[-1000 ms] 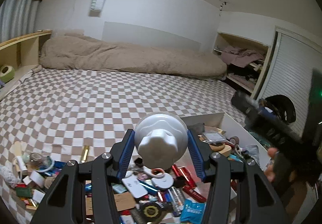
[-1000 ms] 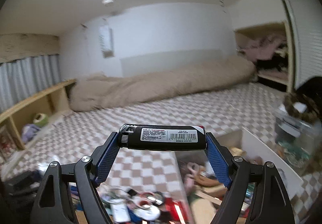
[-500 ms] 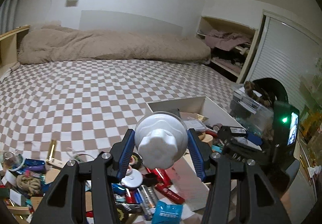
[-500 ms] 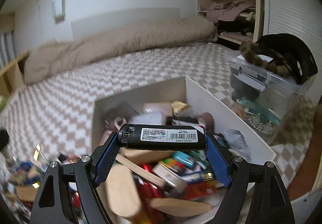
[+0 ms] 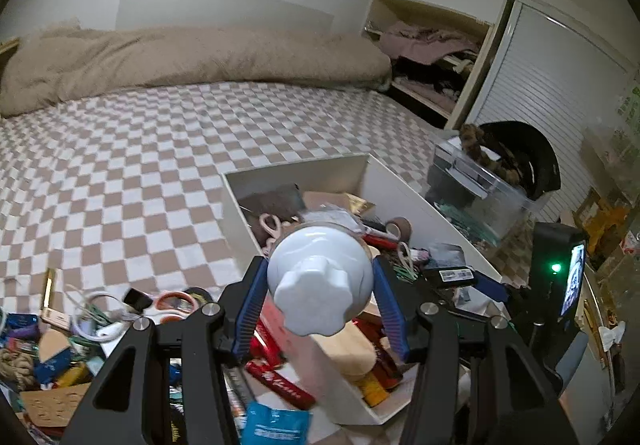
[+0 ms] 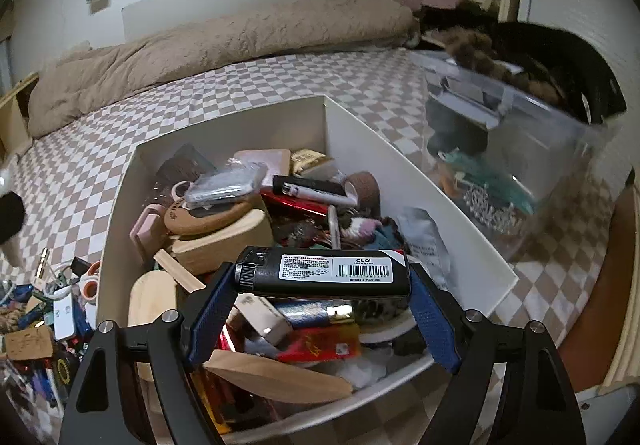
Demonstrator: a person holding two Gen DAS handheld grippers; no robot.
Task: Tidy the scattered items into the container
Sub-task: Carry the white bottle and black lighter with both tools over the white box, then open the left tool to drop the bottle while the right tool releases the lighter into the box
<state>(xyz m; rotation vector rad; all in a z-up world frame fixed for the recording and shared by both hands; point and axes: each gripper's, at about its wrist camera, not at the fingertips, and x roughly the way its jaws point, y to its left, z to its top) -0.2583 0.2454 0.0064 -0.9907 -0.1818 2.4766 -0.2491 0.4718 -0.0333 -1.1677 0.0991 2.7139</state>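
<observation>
My left gripper (image 5: 318, 299) is shut on a white round jar with a lobed white cap (image 5: 318, 285), held over the near left wall of the white box (image 5: 296, 169). My right gripper (image 6: 320, 297) is shut on a black lighter (image 6: 324, 272) with a barcode label, gripped end to end and hovering above the box's (image 6: 420, 173) near half. The box is heaped with wooden pieces, lighters, tape rolls and pouches. In the left wrist view the right gripper with the lighter (image 5: 450, 276) shows over the box's right side.
Loose items (image 5: 92, 313) lie scattered on the checkered bedspread (image 5: 140, 165) left of the box: scissors, cables, cards, rope. A clear plastic bin (image 6: 520, 149) with a black cap on it stands right of the box. A beige duvet (image 6: 224, 41) lies along the far wall.
Both grippers swung right and tilted down, from over the scattered pile and bedspread to over the white box. Each keeps its grip, the left on the jar and the right on the lighter.
</observation>
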